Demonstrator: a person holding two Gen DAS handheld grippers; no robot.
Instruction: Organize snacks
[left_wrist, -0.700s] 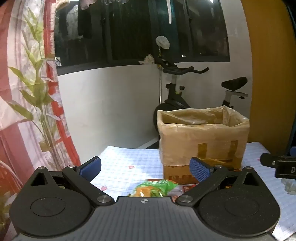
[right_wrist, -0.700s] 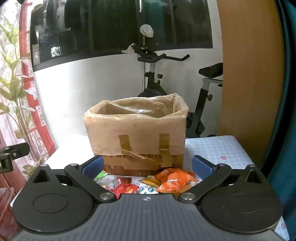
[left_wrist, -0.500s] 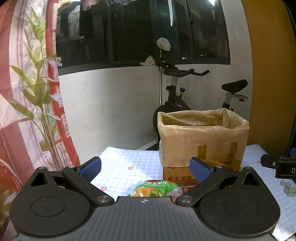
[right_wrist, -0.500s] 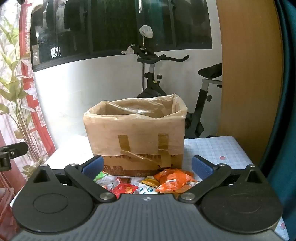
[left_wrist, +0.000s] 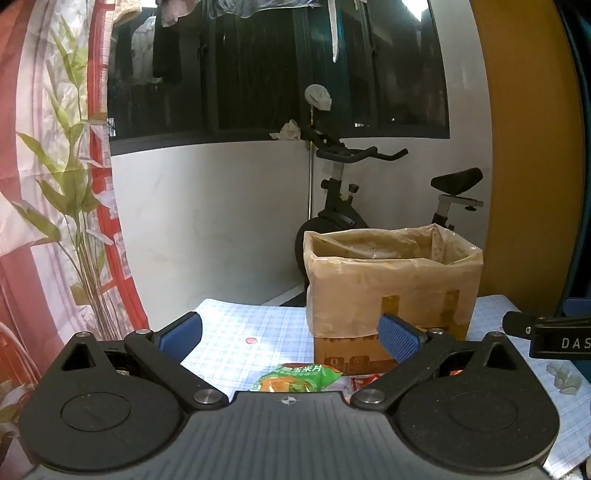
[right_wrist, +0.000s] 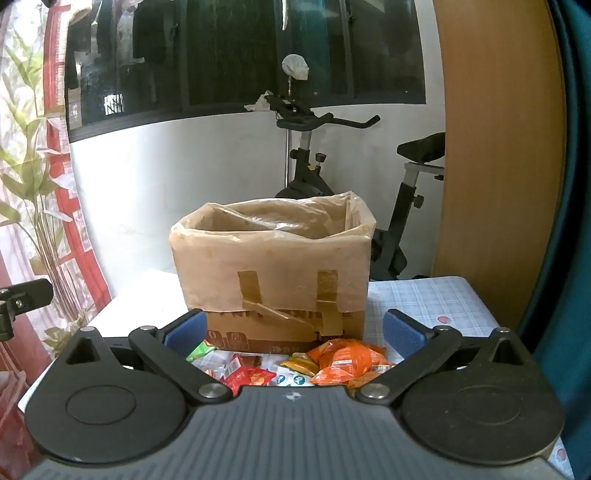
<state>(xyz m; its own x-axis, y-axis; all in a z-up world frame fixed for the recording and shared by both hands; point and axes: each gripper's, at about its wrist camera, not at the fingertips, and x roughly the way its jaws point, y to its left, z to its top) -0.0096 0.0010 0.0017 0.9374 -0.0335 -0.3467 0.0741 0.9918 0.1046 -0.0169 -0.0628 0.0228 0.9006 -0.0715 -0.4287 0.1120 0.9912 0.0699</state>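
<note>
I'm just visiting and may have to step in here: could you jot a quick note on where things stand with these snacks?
Left tongs: wide open, empty.
Right tongs: wide open, empty.
Snacks lie on the checked tablecloth in front of the lined cardboard box: green packet, orange packet, red packet, a few small ones.
Done: nothing visibly packed; the box's inside is hidden from here.
Left: probably pick up each packet and put it in the box.

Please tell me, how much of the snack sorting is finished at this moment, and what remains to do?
Nothing looks done yet. The lined cardboard box shows no snacks above its rim, though its bottom is hidden. Nothing is in hand: the left gripper and right gripper both have open jaws with nothing between them. All is left: the orange bag, red packet and green bag lie on the table before the box.
</note>
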